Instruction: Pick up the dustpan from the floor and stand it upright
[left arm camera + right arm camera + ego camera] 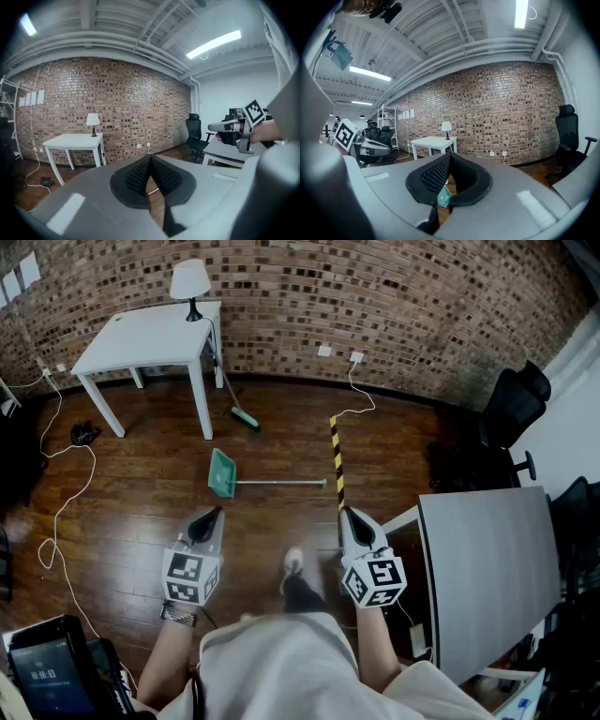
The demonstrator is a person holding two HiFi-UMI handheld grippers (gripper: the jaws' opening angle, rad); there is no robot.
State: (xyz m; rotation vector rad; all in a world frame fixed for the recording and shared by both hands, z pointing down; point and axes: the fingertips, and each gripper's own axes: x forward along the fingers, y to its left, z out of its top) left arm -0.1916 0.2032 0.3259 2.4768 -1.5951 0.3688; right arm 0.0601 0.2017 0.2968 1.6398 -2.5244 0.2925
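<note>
A green dustpan (222,472) lies flat on the wooden floor, its long metal handle (281,483) pointing right. It is ahead of both grippers and apart from them. My left gripper (208,517) hovers just short of the pan, a little to its left, jaws shut and empty (150,157). My right gripper (349,515) hangs near the handle's far end, also shut with nothing in it (450,155). A bit of the green dustpan (444,197) shows below the right jaws.
A white table (150,334) with a lamp (190,282) stands at the brick wall, a green-headed broom (246,418) leaning on it. A yellow-black strip (336,460) runs along the floor. A grey desk (487,568) and black chairs (511,409) are at right, cables (56,512) at left.
</note>
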